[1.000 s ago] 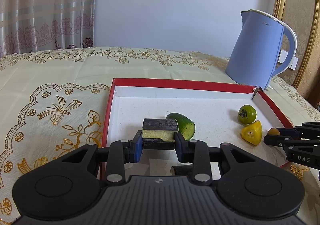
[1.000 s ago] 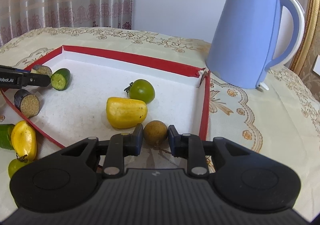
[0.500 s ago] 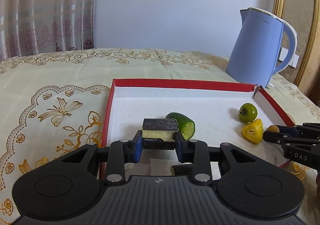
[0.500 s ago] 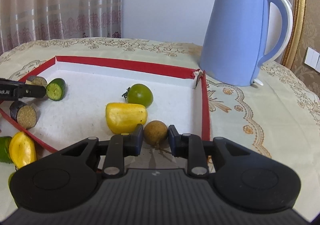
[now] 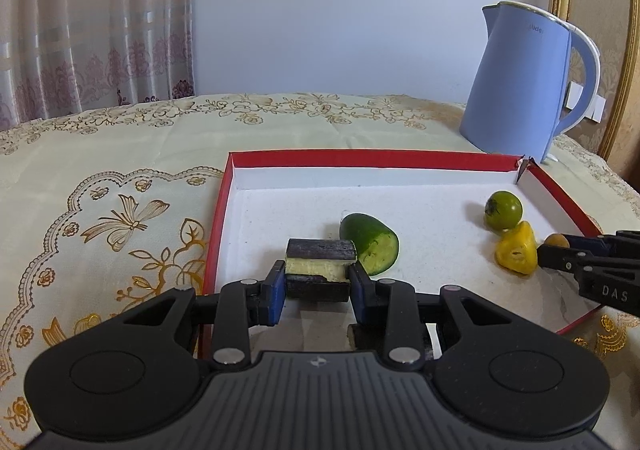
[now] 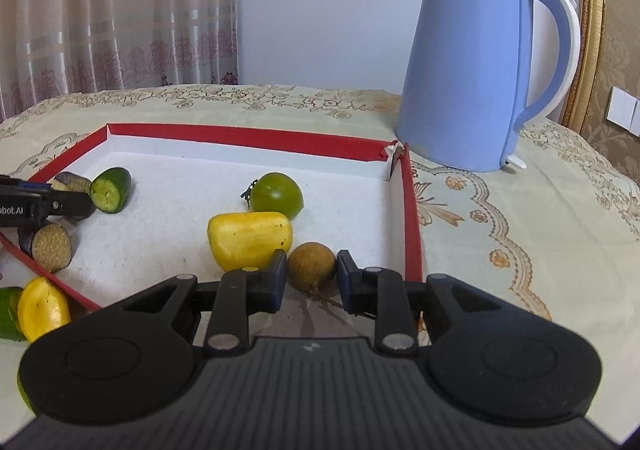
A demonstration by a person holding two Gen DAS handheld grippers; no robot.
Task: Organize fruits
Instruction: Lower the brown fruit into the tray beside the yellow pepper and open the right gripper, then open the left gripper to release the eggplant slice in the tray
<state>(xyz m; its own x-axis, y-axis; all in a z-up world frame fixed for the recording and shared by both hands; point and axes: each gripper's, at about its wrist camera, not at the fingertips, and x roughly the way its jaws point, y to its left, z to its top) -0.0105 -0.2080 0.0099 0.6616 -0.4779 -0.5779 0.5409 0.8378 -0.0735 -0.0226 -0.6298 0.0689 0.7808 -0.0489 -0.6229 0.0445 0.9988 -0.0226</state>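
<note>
A red-rimmed tray (image 5: 360,158) with a white floor lies on the table. My left gripper (image 5: 318,286) is shut on a dark-skinned, pale-fleshed eggplant piece (image 5: 320,268) over the tray's near left part, beside a cut cucumber piece (image 5: 370,238). My right gripper (image 6: 312,276) has its pads (image 6: 279,270) around a brown round fruit (image 6: 311,266) near the tray's right wall; a narrow gap shows at the right pad. A yellow fruit (image 6: 250,238) and a green tomato (image 6: 277,193) lie just beyond.
A blue kettle (image 6: 476,65) stands behind the tray's far right corner. Another eggplant piece (image 6: 48,244) sits at the tray's near left edge. A yellow piece (image 6: 40,308) and a green piece (image 6: 8,312) lie outside the tray. Curtains hang at the back left.
Both cameras have risen and tilted slightly, so the tray sits lower in view. The eggplant piece stays in the left gripper, the brown fruit stays between the right gripper's pads.
</note>
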